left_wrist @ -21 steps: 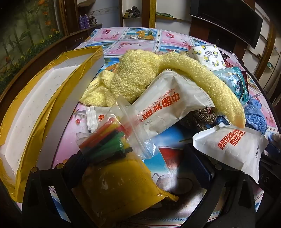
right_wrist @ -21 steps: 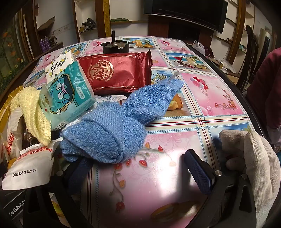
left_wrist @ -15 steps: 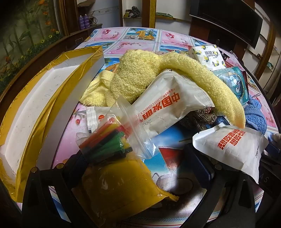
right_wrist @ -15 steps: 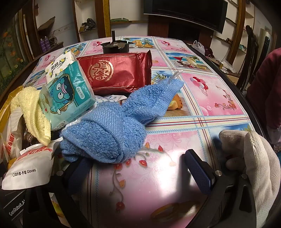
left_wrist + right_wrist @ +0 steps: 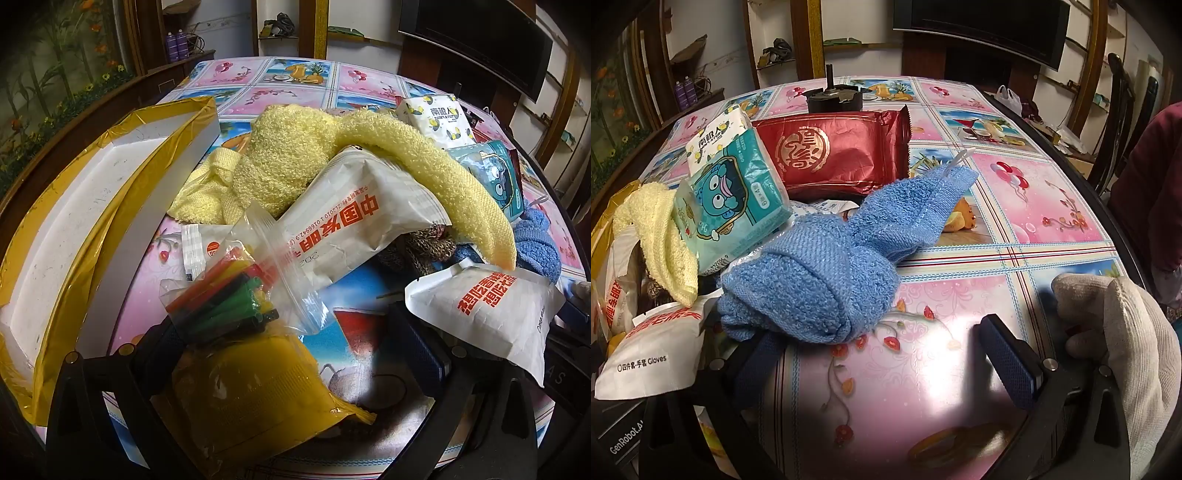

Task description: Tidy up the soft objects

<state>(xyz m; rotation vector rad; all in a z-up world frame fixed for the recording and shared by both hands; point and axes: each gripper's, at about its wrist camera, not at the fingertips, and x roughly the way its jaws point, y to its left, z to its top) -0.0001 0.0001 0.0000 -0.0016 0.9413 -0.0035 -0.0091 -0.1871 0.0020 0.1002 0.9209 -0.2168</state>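
The blue towel lies just ahead-left of the right gripper, its long axis running away rightward. Both grippers gape empty; the left gripper straddles a yellow pouch.

home living or dining room, patterned tablecloth, wall shelves, flat television, wooden chair

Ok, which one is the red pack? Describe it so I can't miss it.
Start at the patterned table in the right wrist view and go to its far side, behind the blue towel. The red pack lies flat there, right of the teal tissue pack. It alone is shiny foil with a round gold emblem.
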